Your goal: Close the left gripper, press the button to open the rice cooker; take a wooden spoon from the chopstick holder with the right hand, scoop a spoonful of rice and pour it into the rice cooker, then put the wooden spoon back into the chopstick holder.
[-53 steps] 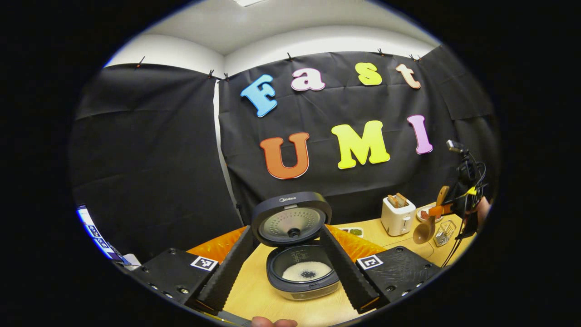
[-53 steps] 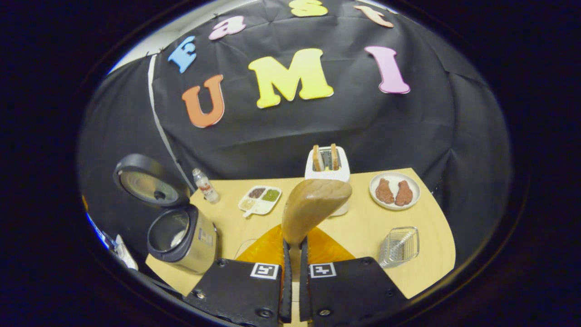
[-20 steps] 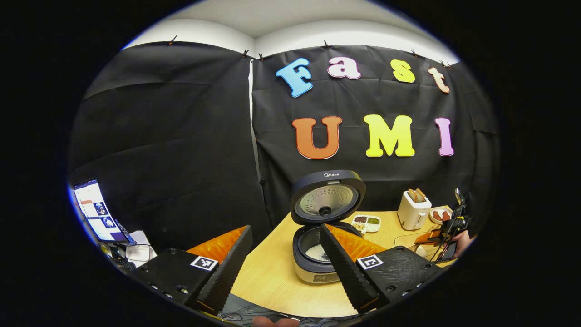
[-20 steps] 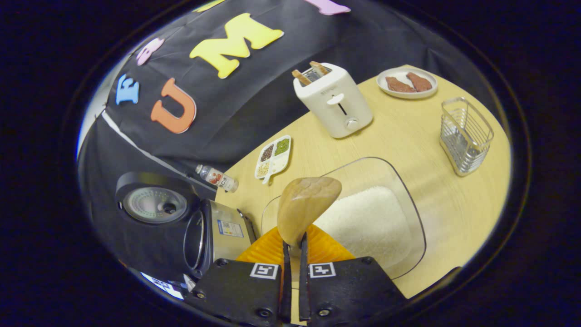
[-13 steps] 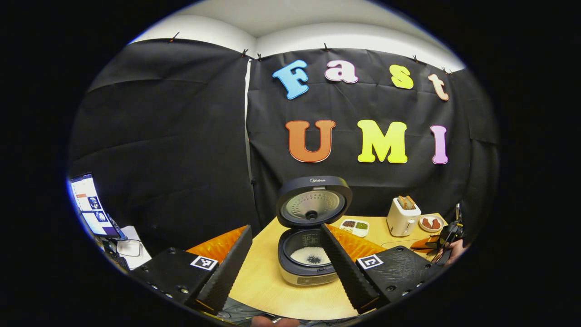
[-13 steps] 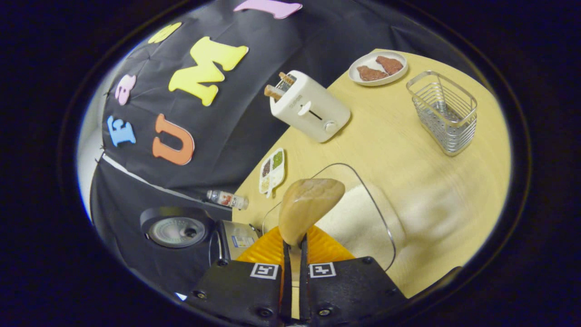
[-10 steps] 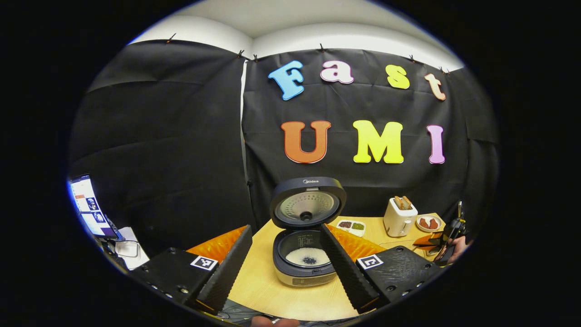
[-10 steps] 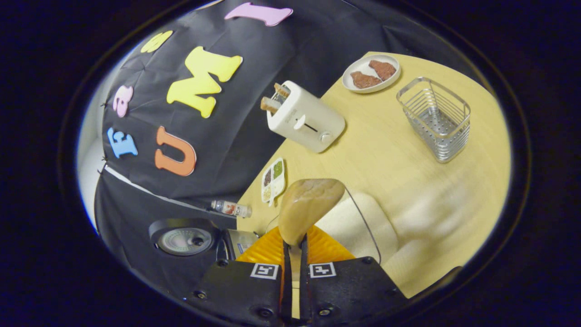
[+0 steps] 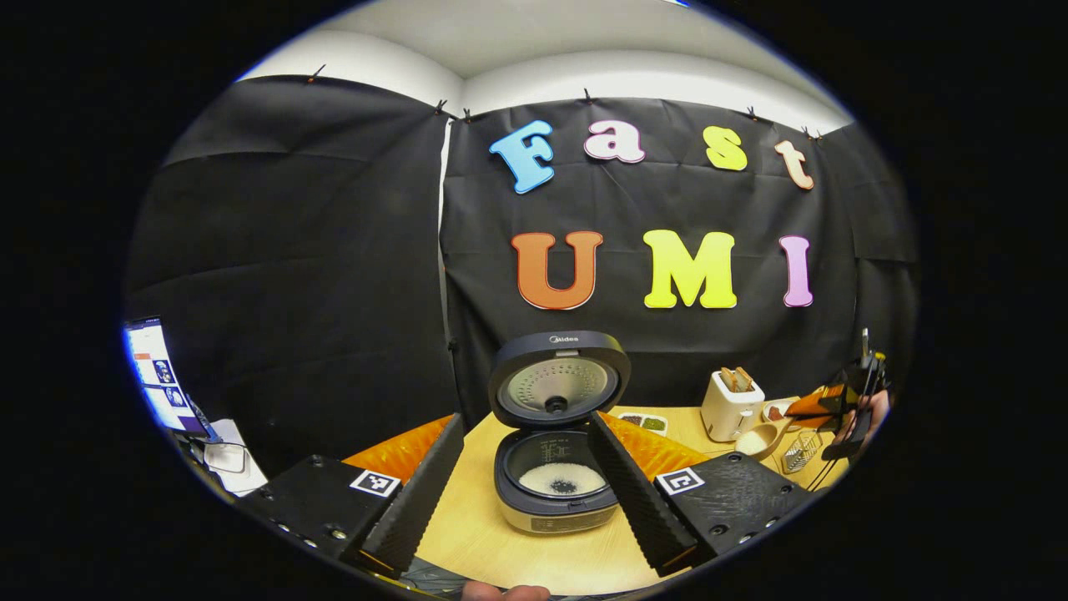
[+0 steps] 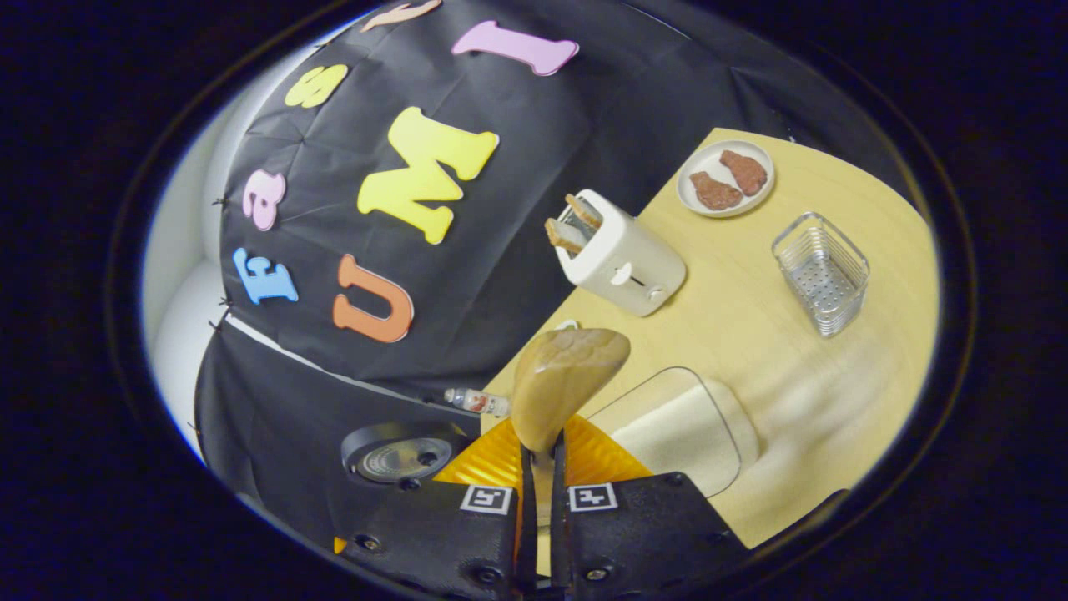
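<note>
— Now, left side?
— Left gripper (image 9: 526, 484) spread wide; rice cooker (image 9: 555, 488) between its fingers, lid up, rice in the pot.
— Right?
— Right gripper (image 10: 543, 492) clamped on the wooden spoon (image 10: 564, 380), raised over the glass rice dish (image 10: 676, 430); wire chopstick holder (image 10: 822, 271) well apart on the table (image 10: 751, 334).

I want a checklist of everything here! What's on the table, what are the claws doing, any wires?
Surface: wooden table, round-edged.
Job's things: rice cooker lid up, rice inside; wooden spoon; wire chopstick holder; clear rice tray.
Clutter: toaster with bread; plate of meat; small bottle; divided dish.
Claws: left claw open; right claw shut on the spoon's handle.
Cables: nothing seen clearly.
Surroundings: black cloth wall; screen.
</note>
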Demonstrator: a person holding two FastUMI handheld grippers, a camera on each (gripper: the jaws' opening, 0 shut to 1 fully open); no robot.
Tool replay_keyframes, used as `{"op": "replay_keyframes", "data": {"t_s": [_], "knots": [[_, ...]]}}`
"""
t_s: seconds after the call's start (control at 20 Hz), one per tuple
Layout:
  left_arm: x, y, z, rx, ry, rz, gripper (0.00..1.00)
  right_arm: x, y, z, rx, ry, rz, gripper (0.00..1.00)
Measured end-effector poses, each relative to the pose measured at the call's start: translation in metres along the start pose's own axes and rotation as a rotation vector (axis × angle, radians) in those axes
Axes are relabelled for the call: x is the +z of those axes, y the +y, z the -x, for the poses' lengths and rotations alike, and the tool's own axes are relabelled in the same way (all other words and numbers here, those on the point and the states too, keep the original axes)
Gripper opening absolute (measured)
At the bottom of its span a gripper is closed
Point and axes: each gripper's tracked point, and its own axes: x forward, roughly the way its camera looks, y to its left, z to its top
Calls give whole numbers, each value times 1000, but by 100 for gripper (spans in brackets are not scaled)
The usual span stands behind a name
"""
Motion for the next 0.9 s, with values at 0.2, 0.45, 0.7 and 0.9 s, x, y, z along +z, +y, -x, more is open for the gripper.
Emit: {"op": "replay_keyframes", "data": {"t_s": [0.2, 0.45, 0.7, 0.9], "knots": [[-10, 27, 6, 25, -8, -12, 96, -24, 75, -11, 80, 42, 71, 11], [-21, 57, 18, 69, -9, -22, 96, -76, 151, -48, 146, 129, 153, 12], [-31, 89, 33, 117, 8, 16, 96, -124, 185, -92, 142, 172, 250, 11], [-42, 118, 39, 181, 33, 42, 96, -152, 185, -122, 101, 183, 351, 11]]}}
